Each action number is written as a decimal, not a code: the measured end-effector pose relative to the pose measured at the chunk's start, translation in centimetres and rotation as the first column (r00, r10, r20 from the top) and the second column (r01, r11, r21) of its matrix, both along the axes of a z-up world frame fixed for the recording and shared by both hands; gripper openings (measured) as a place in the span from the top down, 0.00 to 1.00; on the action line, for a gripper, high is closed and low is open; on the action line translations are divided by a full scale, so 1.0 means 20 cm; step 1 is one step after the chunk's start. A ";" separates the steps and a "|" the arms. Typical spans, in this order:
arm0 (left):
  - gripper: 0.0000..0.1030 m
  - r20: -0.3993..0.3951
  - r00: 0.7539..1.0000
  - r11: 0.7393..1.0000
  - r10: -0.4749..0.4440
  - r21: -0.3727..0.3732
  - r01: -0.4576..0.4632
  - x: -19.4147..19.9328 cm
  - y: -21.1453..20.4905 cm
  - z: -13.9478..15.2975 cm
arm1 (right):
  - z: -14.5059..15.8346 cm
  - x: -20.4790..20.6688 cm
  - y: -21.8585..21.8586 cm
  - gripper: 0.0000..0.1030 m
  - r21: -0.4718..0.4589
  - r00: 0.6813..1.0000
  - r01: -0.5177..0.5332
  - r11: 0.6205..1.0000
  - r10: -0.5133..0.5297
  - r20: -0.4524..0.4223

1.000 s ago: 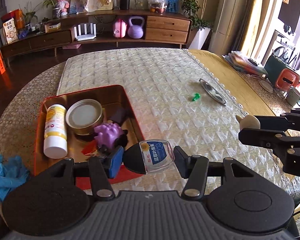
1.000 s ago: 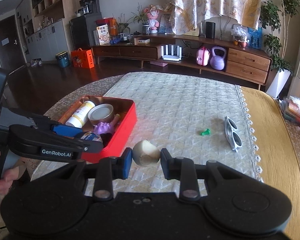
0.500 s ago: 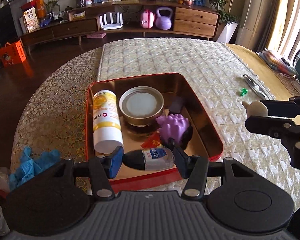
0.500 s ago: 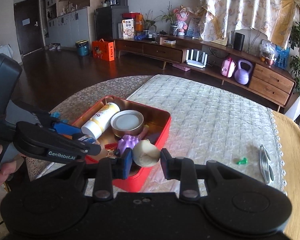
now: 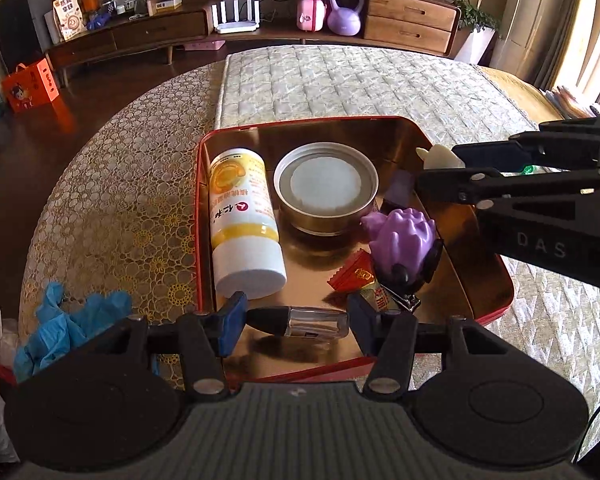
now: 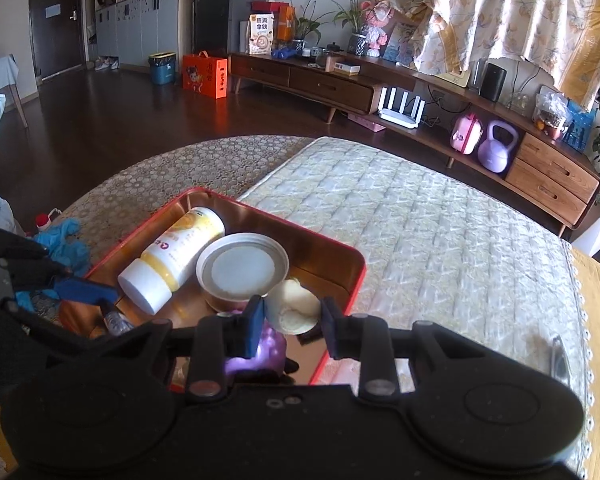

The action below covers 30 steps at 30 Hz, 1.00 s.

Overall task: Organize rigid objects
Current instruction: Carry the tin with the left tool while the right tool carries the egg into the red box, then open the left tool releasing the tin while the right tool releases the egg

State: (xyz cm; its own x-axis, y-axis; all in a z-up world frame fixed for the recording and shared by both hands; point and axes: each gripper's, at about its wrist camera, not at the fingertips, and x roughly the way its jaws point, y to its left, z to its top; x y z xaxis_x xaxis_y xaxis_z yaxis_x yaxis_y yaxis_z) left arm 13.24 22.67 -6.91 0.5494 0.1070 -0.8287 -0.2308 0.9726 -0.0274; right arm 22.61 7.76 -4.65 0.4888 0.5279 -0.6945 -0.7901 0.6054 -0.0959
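Table [image 5: 112, 200]: round, covered by a gold lace-pattern cloth.
Quilted mat [image 5: 340, 80]: pale, laid across the table's middle and right part.
Red tray [image 5: 496, 280]: gold inside, sits on the near side, straddling the mat's left edge.
Blue gloves [image 5: 64, 320]: crumpled on the lace cloth, left of the tray, near the table's edge.
Sunglasses [image 6: 560, 356]: on the mat's right border.

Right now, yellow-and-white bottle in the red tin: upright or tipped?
Tipped. The yellow-and-white cylindrical bottle lies on its side along the red metal tin's left wall, white cap end toward the camera.
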 end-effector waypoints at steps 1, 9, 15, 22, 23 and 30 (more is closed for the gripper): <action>0.47 -0.003 1.000 1.000 0.001 -0.004 -0.001 0.01 0.00 -0.01 | -0.01 0.00 0.02 0.71 -0.008 1.000 -0.002 1.000 0.002 -0.002; 0.47 -0.004 1.000 1.000 -0.022 -0.002 0.022 0.04 0.00 -0.03 | -0.10 0.04 0.08 0.70 -0.040 0.999 0.001 0.999 -0.003 -0.034; 0.48 -0.008 0.999 0.999 -0.039 0.008 0.039 0.06 -0.04 -0.06 | -0.09 0.03 0.05 0.68 -0.018 0.998 0.019 1.000 -0.020 -0.065; 0.48 -0.009 1.000 1.000 -0.021 0.003 0.021 0.04 -0.04 -0.05 | -0.03 0.00 -0.04 0.65 0.020 0.996 0.034 0.999 -0.032 -0.082; 0.48 -0.007 1.000 1.000 -0.015 0.001 0.015 0.04 -0.04 -0.05 | -0.02 0.00 -0.06 0.64 0.031 0.995 0.037 0.999 -0.034 -0.093; 0.37 0.023 0.999 1.000 -0.028 -0.012 0.028 -0.01 -0.06 0.00 | 0.04 -0.05 -0.18 0.57 0.074 0.989 0.043 0.996 -0.032 -0.142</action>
State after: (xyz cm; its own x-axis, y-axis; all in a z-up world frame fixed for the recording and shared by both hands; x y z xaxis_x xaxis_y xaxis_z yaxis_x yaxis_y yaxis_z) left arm 13.01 21.45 -6.84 0.5711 0.0814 -0.8168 -0.2030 0.9782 -0.0444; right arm 21.57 4.16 -3.85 0.4096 0.5654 -0.7160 -0.7689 0.6363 0.0625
